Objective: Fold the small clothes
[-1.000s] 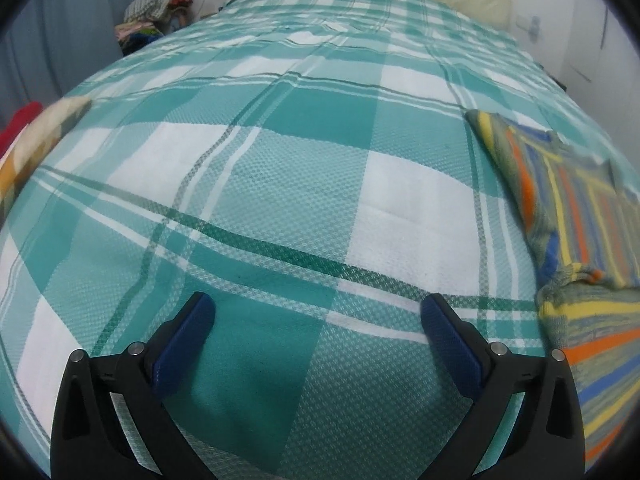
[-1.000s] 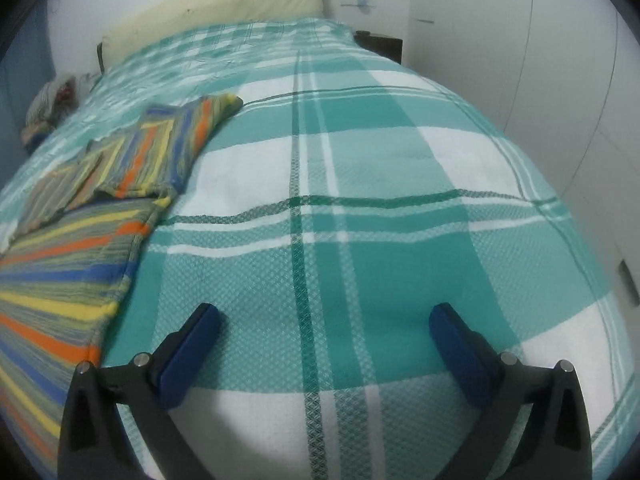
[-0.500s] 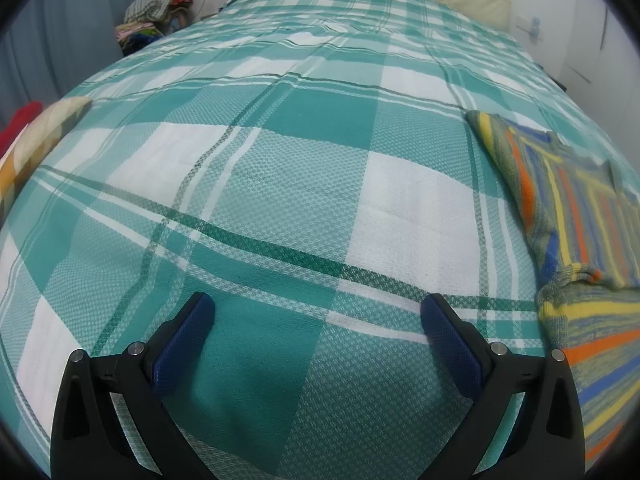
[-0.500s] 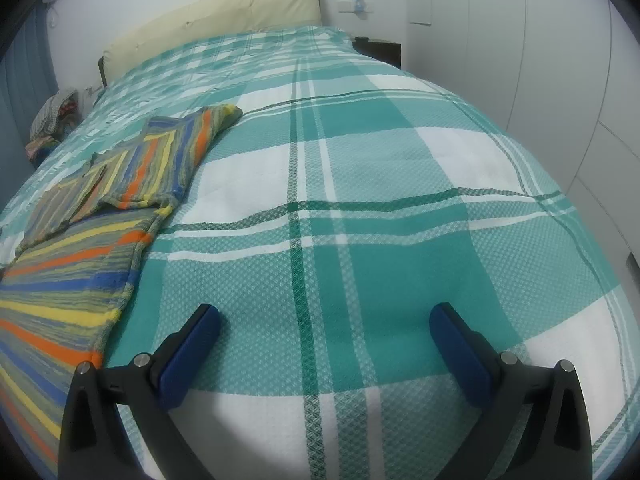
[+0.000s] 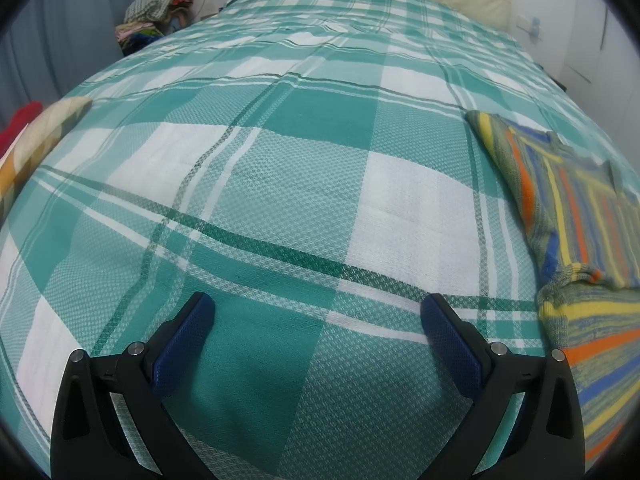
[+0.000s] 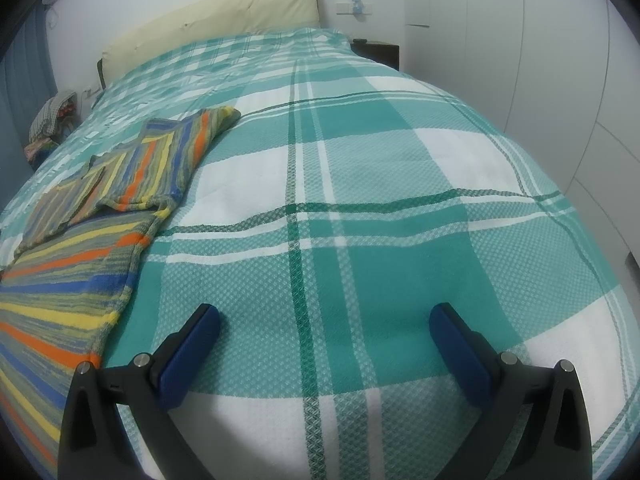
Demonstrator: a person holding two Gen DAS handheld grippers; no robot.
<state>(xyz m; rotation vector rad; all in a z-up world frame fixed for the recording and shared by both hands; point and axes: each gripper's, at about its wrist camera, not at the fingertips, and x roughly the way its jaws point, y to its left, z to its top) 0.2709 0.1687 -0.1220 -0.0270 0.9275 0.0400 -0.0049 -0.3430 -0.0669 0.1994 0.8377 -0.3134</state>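
A small striped knit sweater (image 5: 568, 216) in orange, yellow, blue and grey lies flat on the bed, at the right edge of the left wrist view. It also shows at the left of the right wrist view (image 6: 100, 232), its sleeves folded in over the body. My left gripper (image 5: 316, 312) is open and empty above bare bedspread, left of the sweater. My right gripper (image 6: 324, 320) is open and empty above bare bedspread, right of the sweater.
The bed has a teal and white plaid spread (image 5: 280, 168) and a cream headboard cushion (image 6: 208, 28). A pile of clothes (image 5: 160, 12) sits beside the bed at far left. Another cloth (image 5: 36, 140) lies at the left edge. White wardrobe doors (image 6: 540, 60) stand at right.
The right gripper has lifted and tilted up a little, so more of the headboard and wall shows. The left gripper has barely moved. Both stay open.
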